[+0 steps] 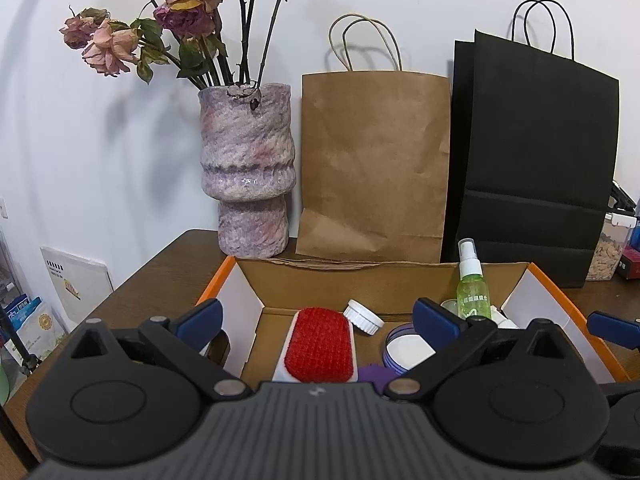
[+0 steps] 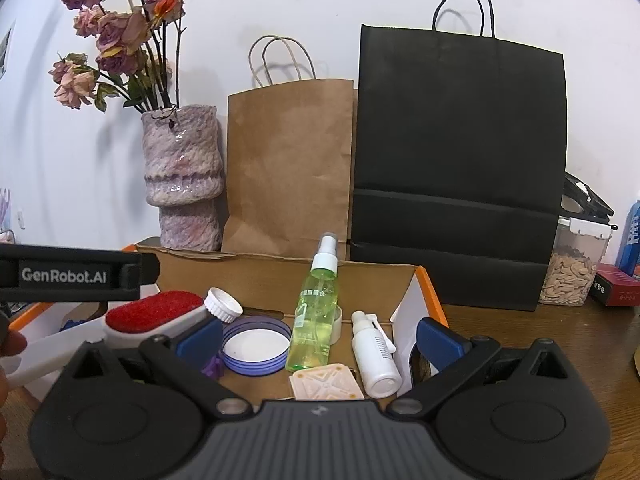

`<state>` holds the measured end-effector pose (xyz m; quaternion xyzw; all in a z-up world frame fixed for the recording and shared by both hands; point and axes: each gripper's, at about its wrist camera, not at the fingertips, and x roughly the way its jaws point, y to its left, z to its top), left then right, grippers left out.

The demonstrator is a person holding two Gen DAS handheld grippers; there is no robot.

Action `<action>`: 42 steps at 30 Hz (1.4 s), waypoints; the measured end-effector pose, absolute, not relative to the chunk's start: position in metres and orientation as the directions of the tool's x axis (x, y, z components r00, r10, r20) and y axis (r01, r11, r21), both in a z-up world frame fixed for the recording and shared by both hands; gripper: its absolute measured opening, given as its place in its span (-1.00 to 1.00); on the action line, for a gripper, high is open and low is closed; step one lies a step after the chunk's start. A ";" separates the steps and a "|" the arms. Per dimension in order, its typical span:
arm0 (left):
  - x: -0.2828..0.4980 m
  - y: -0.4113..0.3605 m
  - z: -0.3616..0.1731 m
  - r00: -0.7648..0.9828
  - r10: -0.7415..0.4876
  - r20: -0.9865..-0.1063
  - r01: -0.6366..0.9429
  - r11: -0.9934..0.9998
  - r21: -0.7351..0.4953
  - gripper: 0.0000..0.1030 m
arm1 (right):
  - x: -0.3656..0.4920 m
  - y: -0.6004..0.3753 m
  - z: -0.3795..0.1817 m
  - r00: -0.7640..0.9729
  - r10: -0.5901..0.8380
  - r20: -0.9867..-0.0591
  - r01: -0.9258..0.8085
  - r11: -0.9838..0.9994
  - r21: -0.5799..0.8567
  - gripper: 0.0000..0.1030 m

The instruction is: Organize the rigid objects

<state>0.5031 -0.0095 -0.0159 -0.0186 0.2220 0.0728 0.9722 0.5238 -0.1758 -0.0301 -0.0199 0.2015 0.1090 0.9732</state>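
Fingers of our left gripper (image 1: 320, 318) and right gripper (image 2: 320, 340) gape wide, empty, over the cardboard box (image 2: 280, 280) on the table (image 2: 540, 332), where we see a red brush (image 2: 156, 310), green spray bottle (image 2: 316, 312), white bottle (image 2: 374, 354) and lid (image 2: 256, 346).

A cardboard box (image 2: 424, 284) sits on the tabletop (image 2: 560, 336). In it, left to right, lie a brush (image 2: 156, 312), a cap (image 2: 222, 304), a lid (image 2: 256, 346), an upright spray bottle (image 2: 316, 312) and a small bottle (image 2: 376, 356). Behind stand a vase (image 2: 184, 180), then two paper bags (image 2: 288, 168), with a jar (image 2: 572, 268) at far right.
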 end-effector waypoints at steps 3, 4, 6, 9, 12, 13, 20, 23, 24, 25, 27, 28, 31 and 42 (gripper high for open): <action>0.503 -0.010 -0.016 0.891 0.134 -0.434 -0.150 0.989 -0.003 1.00 | 0.523 -0.177 -0.029 0.896 0.204 -0.394 -0.219 0.976 0.007 1.00; 0.503 -0.010 -0.016 0.891 0.133 -0.433 -0.149 0.989 -0.004 1.00 | 0.523 -0.177 -0.029 0.897 0.203 -0.393 -0.218 0.976 0.007 1.00; 0.502 -0.010 -0.015 0.892 0.131 -0.432 -0.148 0.989 -0.005 1.00 | 0.522 -0.178 -0.028 0.897 0.204 -0.392 -0.218 0.976 0.010 1.00; 0.500 -0.009 -0.012 0.894 0.129 -0.429 -0.147 0.989 -0.010 1.00 | 0.520 -0.179 -0.027 0.899 0.204 -0.387 -0.216 0.976 0.013 1.00; 0.497 -0.009 -0.010 0.897 0.126 -0.424 -0.146 0.989 -0.014 1.00 | 0.518 -0.180 -0.026 0.900 0.207 -0.384 -0.217 0.976 0.016 1.00; 0.496 -0.010 -0.010 0.898 0.124 -0.422 -0.144 0.989 -0.016 1.00 | 0.517 -0.180 -0.025 0.900 0.208 -0.382 -0.218 0.976 0.016 1.00; 0.484 -0.009 -0.005 0.905 0.123 -0.407 -0.143 0.990 -0.018 1.00 | 0.508 -0.181 -0.023 0.904 0.215 -0.369 -0.223 0.975 0.021 1.00; 0.478 -0.007 -0.002 0.907 0.121 -0.402 -0.143 0.989 -0.025 1.00 | 0.502 -0.183 -0.022 0.907 0.214 -0.364 -0.222 0.975 0.021 1.00; 0.475 -0.007 -0.001 0.908 0.121 -0.400 -0.144 0.989 -0.026 1.00 | 0.500 -0.183 -0.021 0.907 0.215 -0.363 -0.222 0.975 0.022 1.00; 0.472 -0.006 0.000 0.910 0.120 -0.398 -0.143 0.989 -0.028 1.00 | 0.498 -0.184 -0.020 0.907 0.214 -0.362 -0.222 0.975 0.022 1.00; 0.466 -0.005 0.002 0.913 0.117 -0.391 -0.141 0.990 -0.032 1.00 | 0.492 -0.185 -0.019 0.908 0.216 -0.359 -0.223 0.975 0.021 1.00; 0.463 -0.005 0.003 0.915 0.114 -0.387 -0.137 0.990 -0.033 1.00 | 0.490 -0.185 -0.018 0.909 0.217 -0.356 -0.224 0.974 0.022 1.00; 0.452 -0.004 0.006 0.919 0.108 -0.380 -0.131 0.991 -0.035 1.00 | 0.479 -0.186 -0.014 0.911 0.221 -0.349 -0.227 0.974 0.023 1.00; 0.400 -0.002 0.019 0.934 0.081 -0.347 -0.102 0.994 -0.043 1.00 | 0.431 -0.194 -0.001 0.916 0.227 -0.330 -0.227 0.973 0.040 1.00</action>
